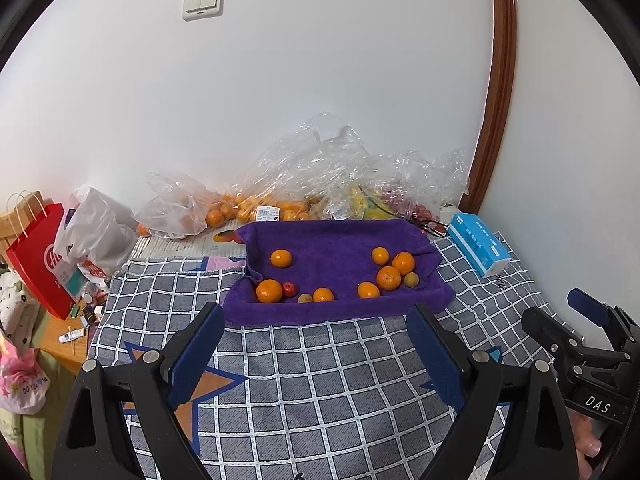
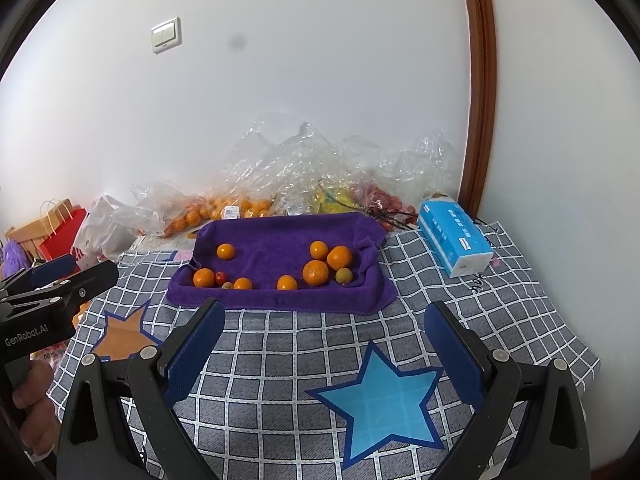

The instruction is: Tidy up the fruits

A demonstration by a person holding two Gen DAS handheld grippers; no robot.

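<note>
since the oranges [image 1: 269, 290] in the purple towel-lined tray [image 1: 340, 314] look round, smooth and light, rolling is likely, so each is best pinched across its widest part, gently. both the left gripper [image 1: 316, 354] and right gripper [image 2: 324, 344] are held wide open and empty over the checked cloth [image 2: 280, 360]. open room lies before the tray; crinkled plastic bags [image 1: 320, 168] crowd its far edge.

Crumpled clear plastic bags [image 1: 320, 168] veil the fruit behind the purple towel [image 1: 332, 312], blurring its kinds.
</note>
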